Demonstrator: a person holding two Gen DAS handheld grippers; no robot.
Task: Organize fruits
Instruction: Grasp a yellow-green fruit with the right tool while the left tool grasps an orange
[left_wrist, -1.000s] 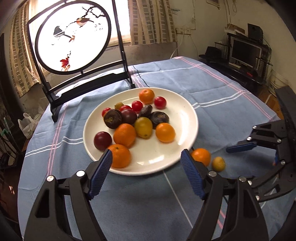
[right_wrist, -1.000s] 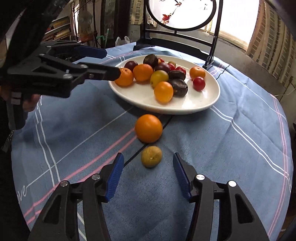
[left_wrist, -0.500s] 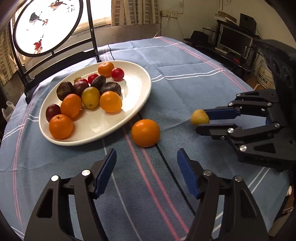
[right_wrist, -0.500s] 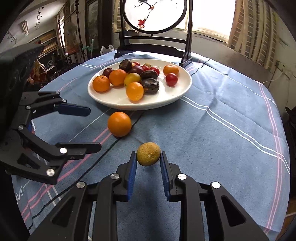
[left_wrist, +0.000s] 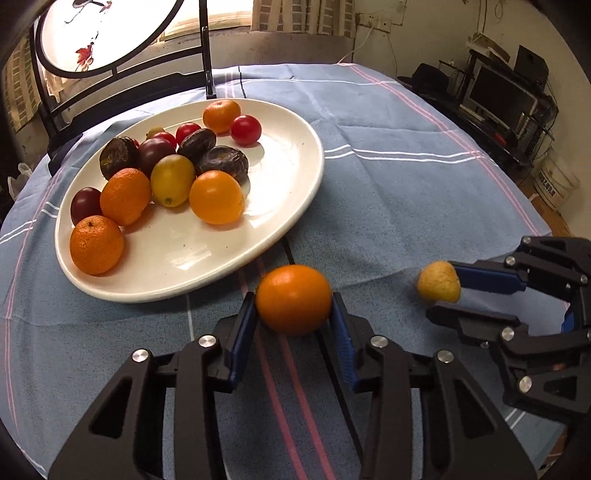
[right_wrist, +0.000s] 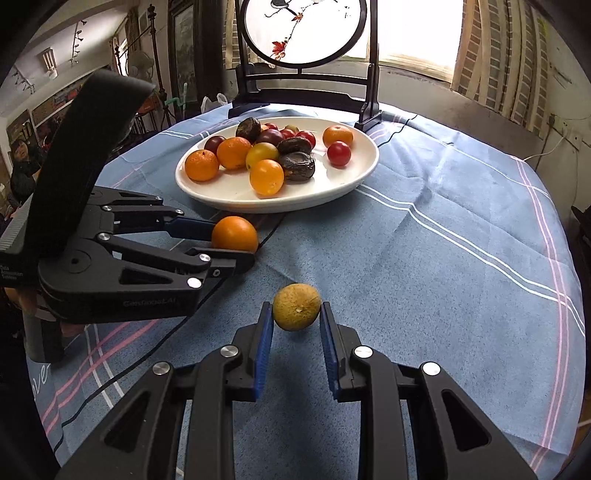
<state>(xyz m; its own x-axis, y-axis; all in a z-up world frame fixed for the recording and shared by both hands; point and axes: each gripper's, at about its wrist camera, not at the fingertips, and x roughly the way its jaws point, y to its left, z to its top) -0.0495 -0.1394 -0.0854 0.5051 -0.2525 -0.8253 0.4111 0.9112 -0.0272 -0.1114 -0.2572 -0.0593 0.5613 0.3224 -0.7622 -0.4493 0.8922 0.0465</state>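
A lived-in home, a dining or sitting room. A round table (right_wrist: 461, 229) wears a blue striped cloth, with a painted bird screen (right_wrist: 306, 33) at its far edge. Curtains (right_wrist: 491, 48) hang at the window, a monitor (left_wrist: 502, 94) sits on a cluttered shelf, and framed pictures (right_wrist: 183, 48) line the wall.

The left tongs (left_wrist: 293, 314) were clamped on an orange (left_wrist: 293, 299); the right tongs (right_wrist: 296, 319) pinched a yellow fruit (right_wrist: 296, 306).
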